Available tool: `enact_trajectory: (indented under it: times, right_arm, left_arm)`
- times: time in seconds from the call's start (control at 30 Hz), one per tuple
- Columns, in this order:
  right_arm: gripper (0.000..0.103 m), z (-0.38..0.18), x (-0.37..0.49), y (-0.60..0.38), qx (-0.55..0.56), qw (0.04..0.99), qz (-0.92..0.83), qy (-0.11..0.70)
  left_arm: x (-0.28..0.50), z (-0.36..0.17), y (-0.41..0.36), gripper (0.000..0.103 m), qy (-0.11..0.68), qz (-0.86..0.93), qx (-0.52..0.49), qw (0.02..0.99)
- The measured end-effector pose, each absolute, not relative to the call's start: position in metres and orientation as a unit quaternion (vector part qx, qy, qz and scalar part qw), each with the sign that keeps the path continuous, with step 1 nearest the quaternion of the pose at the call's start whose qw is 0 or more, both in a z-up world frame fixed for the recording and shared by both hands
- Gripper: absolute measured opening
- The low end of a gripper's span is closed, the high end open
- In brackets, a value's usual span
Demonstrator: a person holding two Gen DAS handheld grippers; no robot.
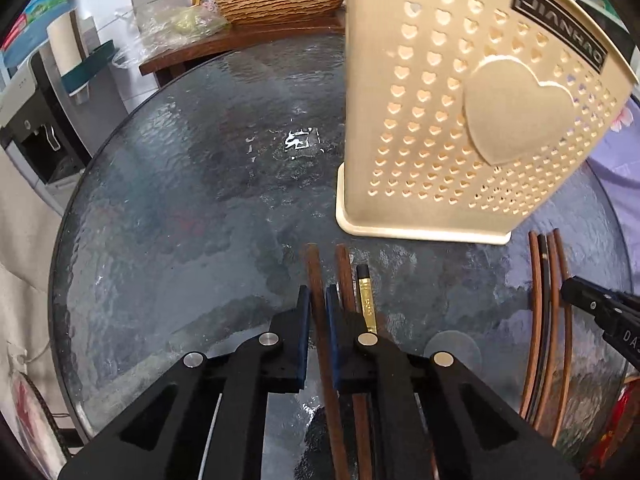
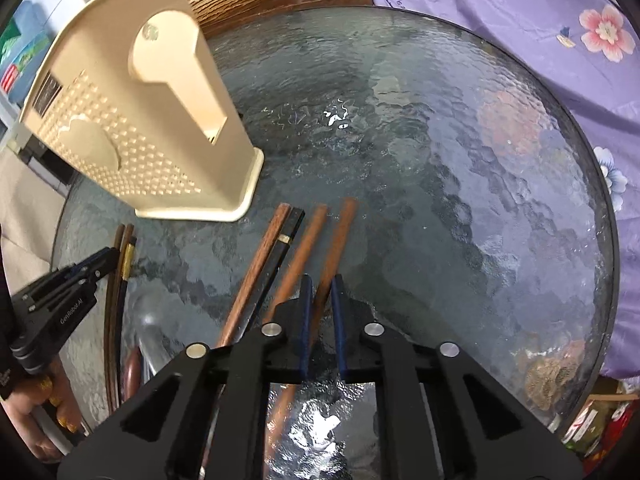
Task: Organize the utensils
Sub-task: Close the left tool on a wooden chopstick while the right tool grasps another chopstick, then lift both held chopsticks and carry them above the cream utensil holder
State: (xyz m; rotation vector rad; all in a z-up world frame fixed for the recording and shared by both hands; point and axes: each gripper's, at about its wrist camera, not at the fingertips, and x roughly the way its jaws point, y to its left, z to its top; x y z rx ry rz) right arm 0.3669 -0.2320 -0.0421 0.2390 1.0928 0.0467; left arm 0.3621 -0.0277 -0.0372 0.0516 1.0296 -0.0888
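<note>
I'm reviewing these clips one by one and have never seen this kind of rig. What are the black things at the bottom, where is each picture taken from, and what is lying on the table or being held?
There is no robot here: a person holds a two-finger gripper in each hand, and each gripper carries a wide-angle camera looking along its fingers. One picture is from the left gripper, the other from the right gripper.

On the round glass table stands a beige utensil holder with heart-shaped holes, with two groups of chopsticks lying in front of it.

Each gripper is closed on one brown chopstick: the left chopstick, the right chopstick. The other chopsticks lie loose on the glass.
</note>
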Motion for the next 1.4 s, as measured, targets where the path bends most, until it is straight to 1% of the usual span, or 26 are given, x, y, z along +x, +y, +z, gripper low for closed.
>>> enact_trajectory:
  times: [0.27,0.47,0.63,0.9,1.07,1.4]
  right_arm:
    - [0.007,-0.041,0.375,-0.254,0.168,0.845,0.042,0.505]
    - [0.007,-0.017,0.367,-0.267,0.192,0.868,0.071,0.452]
    - [0.007,0.022,0.344,-0.267,0.165,0.9,0.095,0.392]
    - [0.007,0.087,0.301,-0.259,0.118,0.93,0.155,0.312]
    - [0.007,0.108,0.286,-0.253,0.1,0.934,0.173,0.296]
    - [0.007,0.137,0.266,-0.246,0.081,0.943,0.181,0.267]
  left_arm:
    - [0.367,-0.034,-0.013,0.007,0.485,-0.056,-0.016,0.872]
    - [0.356,-0.004,-0.006,0.007,0.445,-0.064,-0.015,0.893]
    - [0.339,0.036,0.009,0.007,0.399,-0.077,-0.035,0.913]
    - [0.294,0.087,0.007,0.007,0.328,-0.089,-0.037,0.94]
    - [0.273,0.108,0.003,0.007,0.294,-0.09,-0.021,0.951]
    - [0.257,0.137,0.006,0.007,0.26,-0.092,-0.021,0.961]
